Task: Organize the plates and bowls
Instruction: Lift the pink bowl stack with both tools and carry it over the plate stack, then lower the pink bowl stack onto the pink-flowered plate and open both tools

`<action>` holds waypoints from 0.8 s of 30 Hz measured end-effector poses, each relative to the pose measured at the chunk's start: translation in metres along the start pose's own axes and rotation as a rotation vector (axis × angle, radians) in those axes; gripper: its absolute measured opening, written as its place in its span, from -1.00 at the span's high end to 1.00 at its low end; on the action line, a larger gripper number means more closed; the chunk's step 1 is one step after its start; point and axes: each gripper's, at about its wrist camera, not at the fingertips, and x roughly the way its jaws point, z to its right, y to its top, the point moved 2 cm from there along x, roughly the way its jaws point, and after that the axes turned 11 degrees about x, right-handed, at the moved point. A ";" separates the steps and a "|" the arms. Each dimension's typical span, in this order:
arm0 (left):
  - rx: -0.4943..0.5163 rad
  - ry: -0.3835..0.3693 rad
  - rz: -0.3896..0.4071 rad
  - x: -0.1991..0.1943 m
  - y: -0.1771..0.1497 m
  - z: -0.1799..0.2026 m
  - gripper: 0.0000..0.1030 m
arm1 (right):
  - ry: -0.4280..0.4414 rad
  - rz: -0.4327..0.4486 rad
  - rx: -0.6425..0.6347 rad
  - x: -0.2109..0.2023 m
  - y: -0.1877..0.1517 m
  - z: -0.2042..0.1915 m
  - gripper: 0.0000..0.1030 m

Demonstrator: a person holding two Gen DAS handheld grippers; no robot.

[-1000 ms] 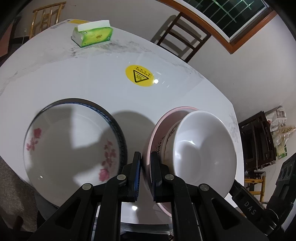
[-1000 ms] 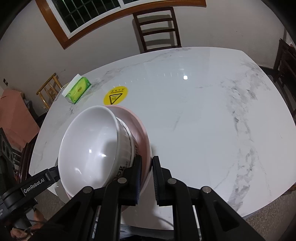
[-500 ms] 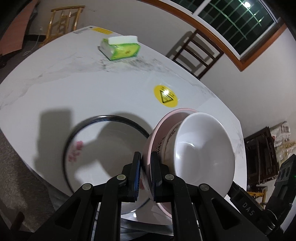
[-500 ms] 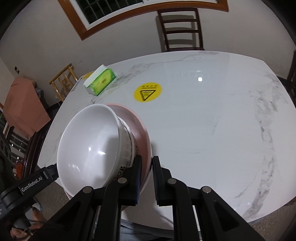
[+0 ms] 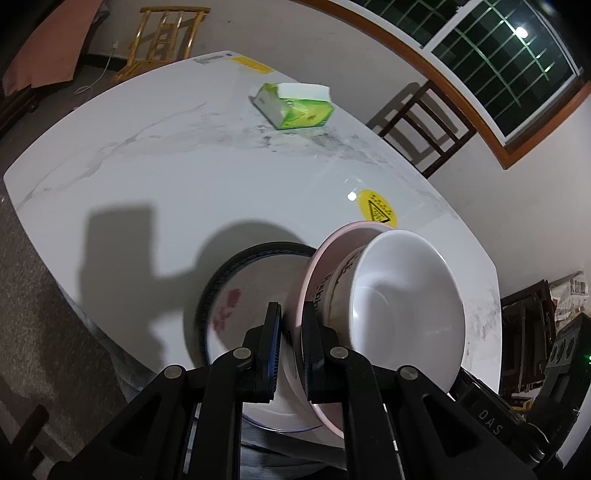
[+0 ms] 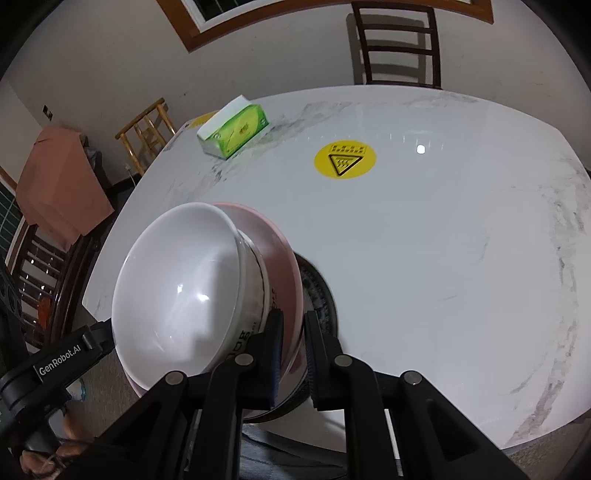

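Together clamped on one pink plate (image 5: 325,258): left hand-held gripper (image 5: 291,332) pinching its near rim from one side, right hand-held gripper (image 6: 293,334) pinching the rim opposite, jaws of both closed tight on the thin edge; plate held tilted above the white marble counter (image 6: 443,240), carrying a white bowl (image 6: 177,284) with black lettering on its outer wall, bowl resting inside the plate and leaning with it; directly beneath and partly hidden by the plate, a dark-rimmed plate (image 5: 236,291) with red flower prints lying flat near the counter's front edge; farther back on the counter, a round yellow warning sticker (image 6: 345,160) and a green tissue box (image 6: 234,131), both well apart from the dishes; beyond the counter, a dark wooden chair (image 6: 397,44) against the wall under a window, a light wooden chair (image 5: 164,35) off to the side.
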 end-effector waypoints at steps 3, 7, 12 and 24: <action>-0.011 0.010 -0.009 0.003 -0.002 -0.008 0.87 | -0.003 -0.017 -0.009 0.009 -0.002 -0.005 0.77; -0.023 0.019 -0.021 0.008 -0.003 -0.017 0.87 | -0.007 -0.036 -0.013 0.017 -0.003 -0.009 0.77; -0.031 0.025 -0.034 0.013 -0.005 -0.025 0.87 | -0.015 -0.052 -0.011 0.025 -0.005 -0.011 0.77; -0.025 0.017 -0.044 0.020 -0.006 -0.030 0.88 | -0.031 -0.036 -0.017 0.028 -0.004 -0.014 0.75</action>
